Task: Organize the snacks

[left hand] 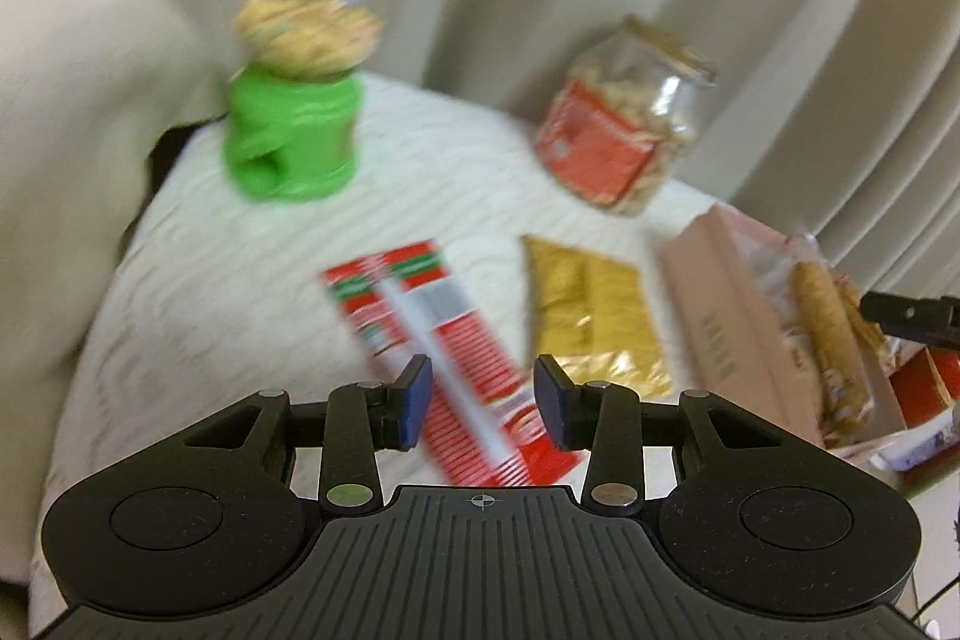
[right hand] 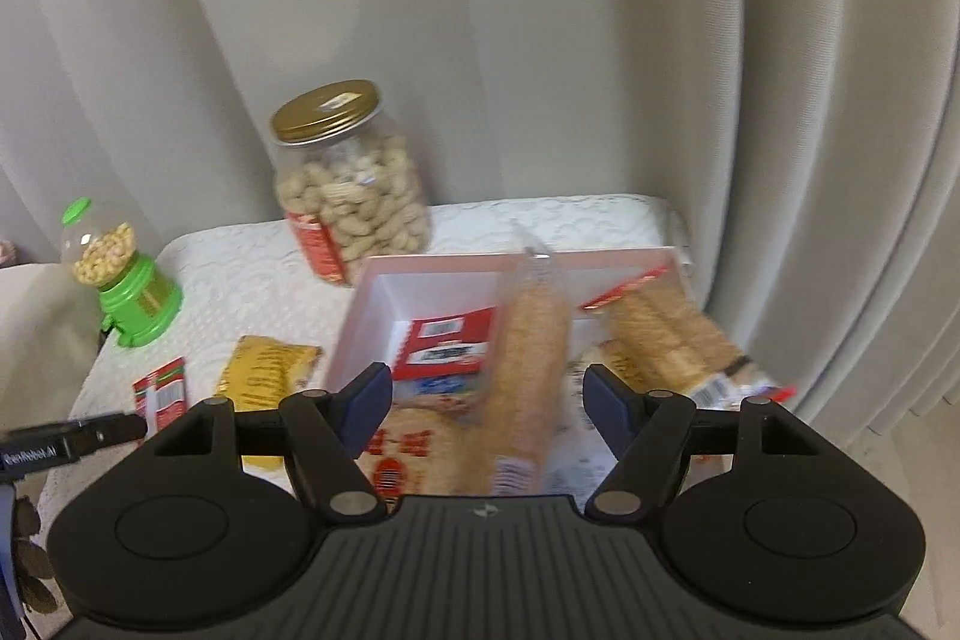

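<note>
Jars: one (dispensers: one)

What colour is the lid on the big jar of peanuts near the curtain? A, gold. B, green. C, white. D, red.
A: in the right wrist view the peanut jar wears a gold screw lid; the green cap belongs to the small candy dispenser to its left.

A home living room, pale pleated curtains hanging floor-length behind, a cream upholstered armchair sitting beside a small worktop wearing a white textured cloth, household snack jars and packets lying about on it
</note>
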